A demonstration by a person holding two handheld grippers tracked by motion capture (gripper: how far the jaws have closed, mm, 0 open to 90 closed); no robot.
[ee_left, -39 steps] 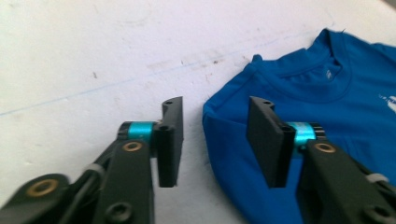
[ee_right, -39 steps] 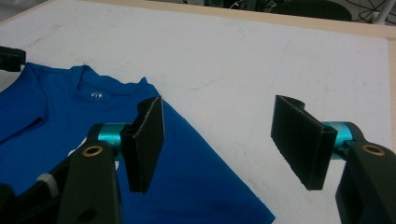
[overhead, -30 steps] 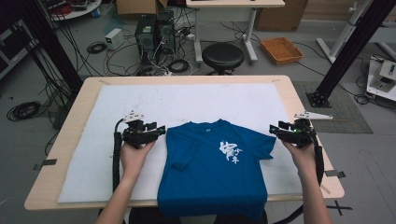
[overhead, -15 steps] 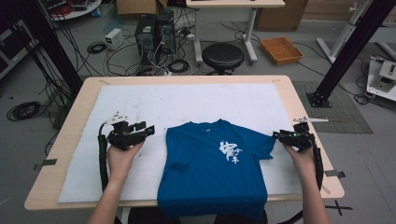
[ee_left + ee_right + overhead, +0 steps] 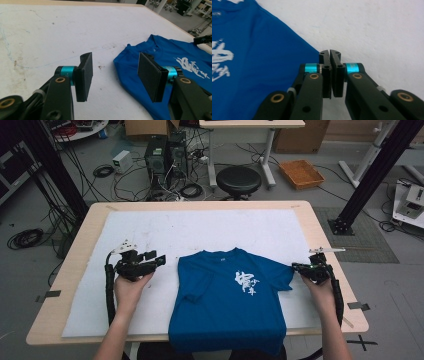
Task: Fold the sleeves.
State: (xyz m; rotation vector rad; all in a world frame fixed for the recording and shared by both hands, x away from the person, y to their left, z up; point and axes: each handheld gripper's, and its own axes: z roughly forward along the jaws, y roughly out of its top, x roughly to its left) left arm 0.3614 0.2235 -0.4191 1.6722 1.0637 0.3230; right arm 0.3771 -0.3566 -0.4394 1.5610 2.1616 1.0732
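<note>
I'm seeing the blue T-shirt (image 5: 230,305) lying flat on the bench (image 5: 200,206). My right claw (image 5: 296,266) has just been closing at its sleeve edge, jaws pressed together, cloth grip unclear. My left claw (image 5: 159,258) is hovering spread beside the other sleeve.

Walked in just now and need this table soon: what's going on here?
A person holds a tool in each hand and is working on a blue T-shirt lying print-up on the white mat of the table. The right tool is shut at the edge of the sleeve on its side; whether cloth is pinched I cannot tell. The left tool sits beside the other sleeve, its jaws just opened wider, nothing between them.
</note>
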